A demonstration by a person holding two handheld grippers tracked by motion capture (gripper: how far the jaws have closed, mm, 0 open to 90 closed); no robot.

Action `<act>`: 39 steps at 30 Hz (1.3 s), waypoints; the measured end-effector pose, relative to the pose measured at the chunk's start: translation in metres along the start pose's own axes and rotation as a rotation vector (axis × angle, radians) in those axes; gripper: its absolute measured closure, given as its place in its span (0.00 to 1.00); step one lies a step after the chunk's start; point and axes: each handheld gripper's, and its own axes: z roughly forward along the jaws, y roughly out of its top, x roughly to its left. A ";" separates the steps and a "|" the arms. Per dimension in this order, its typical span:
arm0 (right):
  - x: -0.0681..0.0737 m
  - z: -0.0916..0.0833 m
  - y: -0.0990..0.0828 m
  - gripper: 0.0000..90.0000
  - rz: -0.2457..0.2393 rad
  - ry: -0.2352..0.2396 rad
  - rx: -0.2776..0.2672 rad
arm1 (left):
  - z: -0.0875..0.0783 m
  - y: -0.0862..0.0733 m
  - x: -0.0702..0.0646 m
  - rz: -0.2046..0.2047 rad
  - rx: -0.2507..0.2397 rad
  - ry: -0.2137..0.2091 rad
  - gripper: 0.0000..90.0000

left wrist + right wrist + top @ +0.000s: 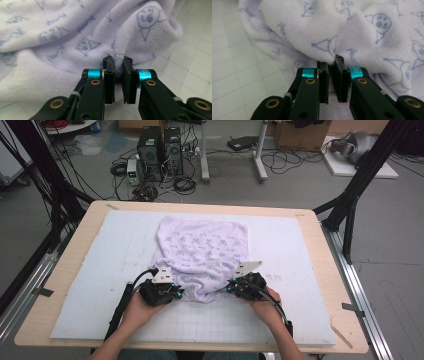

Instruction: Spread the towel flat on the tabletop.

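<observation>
A pale lilac towel (202, 252) printed with small blue cartoon figures lies rumpled on the white mat (100, 270). My left gripper (172, 291) sits at the towel's near left edge, shut on a pinched fold of the towel (75, 47); its pads (109, 75) press the cloth between them. My right gripper (234, 287) is at the near right edge, likewise shut on a fold of the towel (324, 32), with cloth squeezed between its pads (339, 75). A hand holds each gripper from below.
The mat with a faint grid covers a wooden table (320, 250). Black frame legs (350, 200) stand at both sides. Computer towers (160, 150) and cables lie on the floor beyond the far edge.
</observation>
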 end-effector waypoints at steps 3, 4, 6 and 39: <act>0.002 -0.014 0.002 0.94 0.011 0.023 -0.030 | -0.021 0.001 0.003 -0.007 -0.039 0.003 0.92; 0.004 -0.019 0.003 0.94 0.011 0.032 -0.041 | -0.028 0.001 0.004 -0.010 -0.056 0.013 0.92; 0.006 -0.030 0.006 0.95 0.005 0.041 -0.070 | -0.041 0.004 0.006 -0.008 -0.075 0.024 0.92; -0.040 -0.039 0.032 0.70 0.091 -0.022 -0.141 | -0.043 0.029 0.057 -0.100 -0.060 0.108 0.66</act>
